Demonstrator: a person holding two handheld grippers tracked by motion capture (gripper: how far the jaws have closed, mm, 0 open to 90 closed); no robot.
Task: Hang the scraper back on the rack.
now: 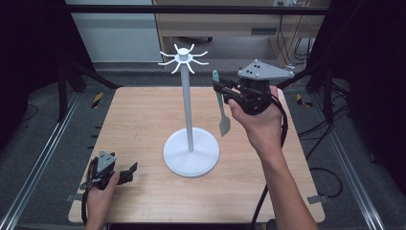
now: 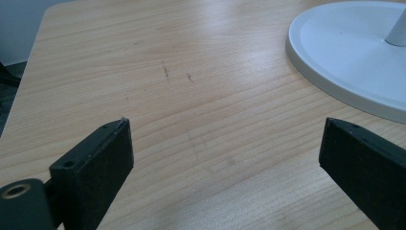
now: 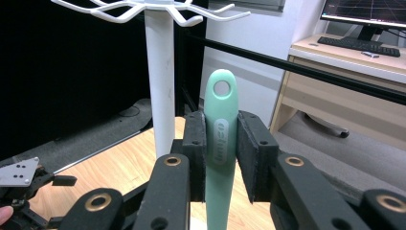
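A white hook stand (image 1: 187,103) with a round base (image 1: 191,153) rises from the middle of the wooden table; its hooks (image 1: 183,58) fan out at the top. My right gripper (image 1: 221,88) is raised to the right of the pole, below hook height, and is shut on the handle of a mint-green spatula (image 1: 222,108). The spatula hangs upright, with its grey blade (image 1: 224,126) down. In the right gripper view the spatula handle (image 3: 221,129) with its hanging hole (image 3: 221,87) sticks up between the pads, with the stand's pole (image 3: 162,72) just left. My left gripper (image 1: 128,173) rests low at the table's front left, open and empty.
The stand's base rim (image 2: 344,62) lies at the upper right of the left gripper view, over bare wood (image 2: 191,96). A desk with a monitor and keyboard (image 3: 364,45) stands beyond the table. Black frame bars (image 1: 191,8) surround the table.
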